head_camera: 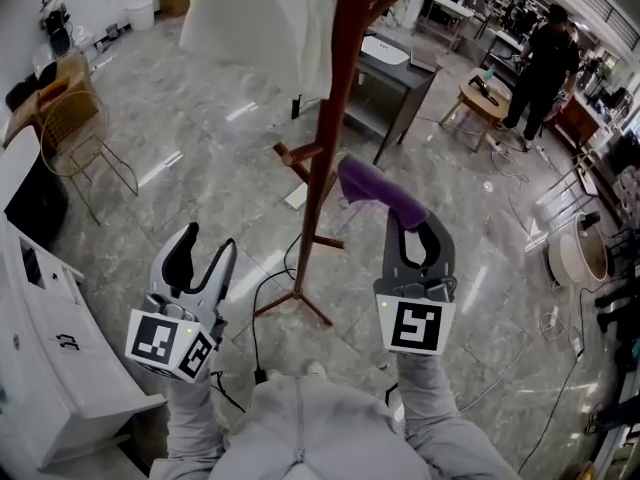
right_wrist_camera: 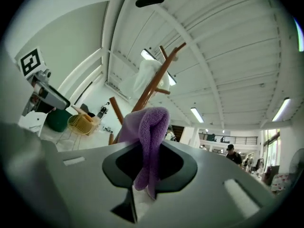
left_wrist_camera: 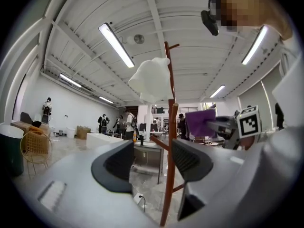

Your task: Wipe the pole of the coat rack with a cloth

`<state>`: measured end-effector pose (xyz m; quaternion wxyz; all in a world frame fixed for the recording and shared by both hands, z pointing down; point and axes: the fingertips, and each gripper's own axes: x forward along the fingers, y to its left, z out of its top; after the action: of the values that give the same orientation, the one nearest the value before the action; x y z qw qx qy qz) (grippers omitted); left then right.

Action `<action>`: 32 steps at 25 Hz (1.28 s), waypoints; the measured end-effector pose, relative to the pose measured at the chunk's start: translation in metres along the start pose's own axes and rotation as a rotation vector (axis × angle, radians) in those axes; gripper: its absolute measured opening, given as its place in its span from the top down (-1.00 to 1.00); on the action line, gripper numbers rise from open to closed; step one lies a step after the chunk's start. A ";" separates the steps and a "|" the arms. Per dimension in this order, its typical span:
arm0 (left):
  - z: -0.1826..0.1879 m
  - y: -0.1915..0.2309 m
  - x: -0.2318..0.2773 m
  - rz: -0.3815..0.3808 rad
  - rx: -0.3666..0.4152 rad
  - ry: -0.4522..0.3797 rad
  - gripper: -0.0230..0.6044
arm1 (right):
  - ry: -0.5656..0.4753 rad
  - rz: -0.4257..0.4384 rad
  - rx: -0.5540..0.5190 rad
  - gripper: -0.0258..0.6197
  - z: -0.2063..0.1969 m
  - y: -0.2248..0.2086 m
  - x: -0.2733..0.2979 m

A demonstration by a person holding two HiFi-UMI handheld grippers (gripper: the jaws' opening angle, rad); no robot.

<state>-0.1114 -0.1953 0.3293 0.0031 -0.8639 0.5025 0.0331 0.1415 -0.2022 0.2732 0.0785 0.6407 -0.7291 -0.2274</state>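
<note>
Between the jaws of the right tool [right_wrist_camera: 149,161], a purple cloth [right_wrist_camera: 148,132] is clamped, its folded bulk standing up past the tips and a tail hanging down into the gap. From the head view that cloth [head_camera: 372,187] reaches left from the right tool [head_camera: 412,230] toward the red-brown pole [head_camera: 330,118] of the coat rack. It lies just beside the pole at mid-height, though whether it touches cannot be told. The left tool [head_camera: 207,253] hangs lower and to the left with its jaws spread and nothing gripped; in its own view the pole [left_wrist_camera: 169,175] stands beyond the gap, not within it. A white garment [head_camera: 265,13] hangs higher up the rack. Judging by this, the cloth is in hand and brought up to the pole, but no stretch shows as wiped, so the wiping along its length appears to lie ahead.
</note>
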 end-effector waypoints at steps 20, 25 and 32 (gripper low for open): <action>0.017 0.036 -0.045 0.091 -0.004 -0.061 0.08 | -0.074 0.207 -0.213 0.75 0.058 0.061 0.062; 0.014 0.040 -0.050 0.100 -0.012 -0.064 0.08 | -0.104 0.317 -0.129 0.75 0.075 0.072 0.054; 0.013 0.038 -0.044 0.079 -0.022 -0.064 0.08 | -0.098 0.427 -0.109 0.75 0.096 0.091 0.034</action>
<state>-0.1671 -0.1751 0.3202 0.0085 -0.8418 0.5356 0.0663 0.0152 -0.2064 0.2215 0.1237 0.4550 -0.8377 -0.2755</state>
